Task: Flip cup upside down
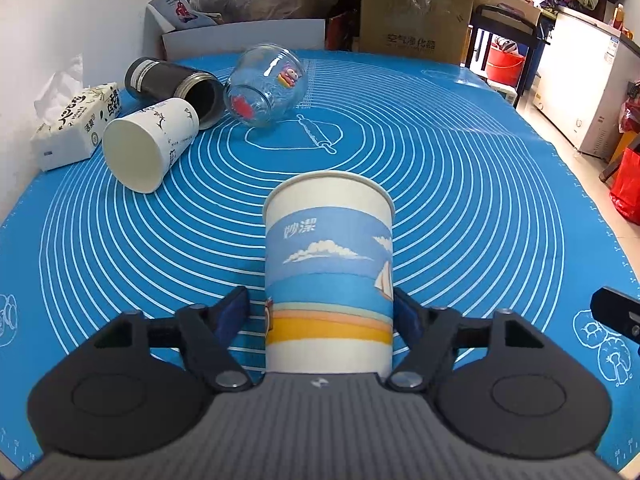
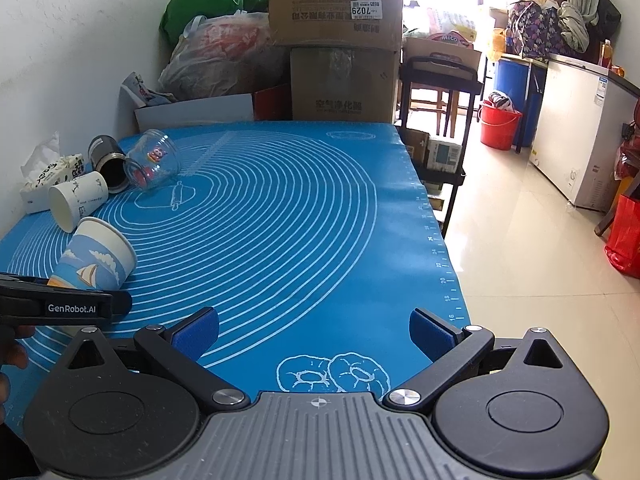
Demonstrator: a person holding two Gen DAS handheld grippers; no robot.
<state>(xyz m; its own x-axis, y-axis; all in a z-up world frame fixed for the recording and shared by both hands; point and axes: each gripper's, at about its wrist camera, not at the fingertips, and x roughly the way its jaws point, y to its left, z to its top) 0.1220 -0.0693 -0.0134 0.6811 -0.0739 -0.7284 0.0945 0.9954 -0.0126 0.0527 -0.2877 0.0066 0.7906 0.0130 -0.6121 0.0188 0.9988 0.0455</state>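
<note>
Blue silicone baking mat (image 1: 460,200) covers the surface. Seaside-printed white paper cup (image 1: 329,272) sits between the left tool (image 1: 326,308) fingers, rim away, low on its body; pads look closed on it. Likely light, thin-walled, crushable: grip gently, mid-body. Right tool (image 2: 314,334) gapes wide, holding nothing.

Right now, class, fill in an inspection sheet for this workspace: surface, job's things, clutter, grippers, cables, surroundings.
Surface: blue baking mat with white rings.
Job's things: printed paper cup, rim away from the camera, between the left gripper pads.
Clutter: white cup, black flask, glass jar, all on their sides; tissue pack.
Grippers: left around cup, contact unclear; right gripper open, empty.
Cables: nothing seen.
Surroundings: cardboard boxes, red bucket.
</note>
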